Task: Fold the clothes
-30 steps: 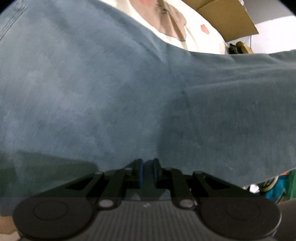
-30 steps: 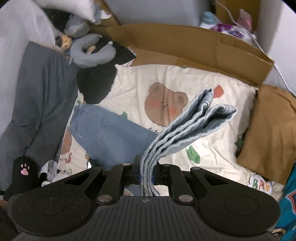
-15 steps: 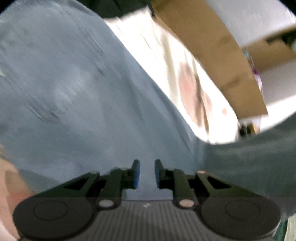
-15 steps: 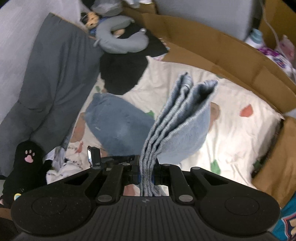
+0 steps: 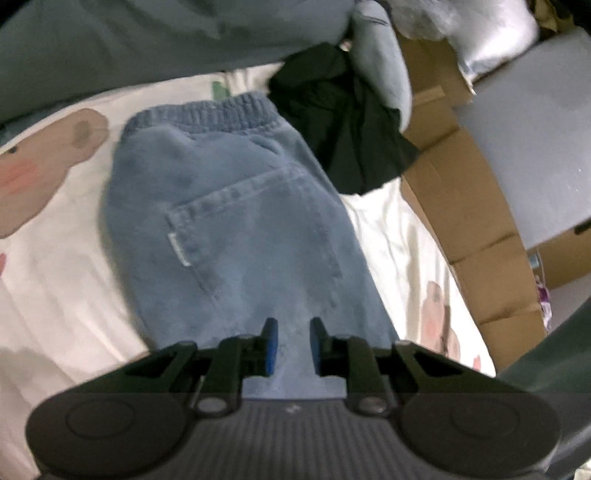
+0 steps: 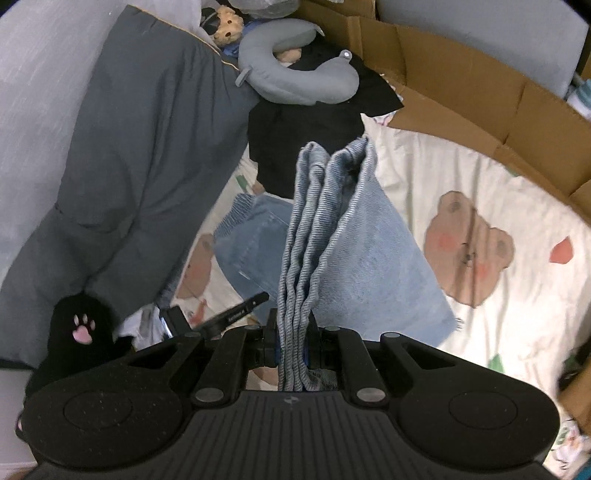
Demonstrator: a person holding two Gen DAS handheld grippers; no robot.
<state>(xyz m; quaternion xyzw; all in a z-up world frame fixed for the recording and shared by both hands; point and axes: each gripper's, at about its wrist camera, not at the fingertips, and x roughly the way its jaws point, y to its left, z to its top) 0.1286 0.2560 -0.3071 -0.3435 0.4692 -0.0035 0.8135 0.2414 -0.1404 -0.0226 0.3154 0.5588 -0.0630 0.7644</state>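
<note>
Cream bedding [image 6: 436, 177] printed with cartoon bears forms the work surface, bordered from 12 to 3 o'clock by flattened cardboard panels [image 6: 461, 92]. Dark grey fabric [image 6: 140, 155] covers the area at 9 to 11 o'clock, with a grey neck pillow [image 6: 295, 74] and a small plush toy [image 6: 225, 27] at 12 o'clock, and a black garment [image 6: 291, 147] lying just below the pillow.

Blue jeans [image 5: 229, 229] lie on the bedding, elastic waistband toward 12 o'clock in the left wrist view, rear pocket facing up.

Left gripper [image 5: 291, 347]: its jaws have just been opening and stand slightly apart with nothing clamped between the blue pads; the denim is visible through the gap beneath them.

Right gripper [image 6: 291, 343]: closed on a bunched stack of denim layers (several folded edges run side by side). The gripped portion rises from the jaws toward 12 o'clock and hangs above the bedding, above the part of the jeans lying flat.

A black plush item with a pink paw print [image 6: 79, 328] sits at 8 o'clock in the right wrist view.
</note>
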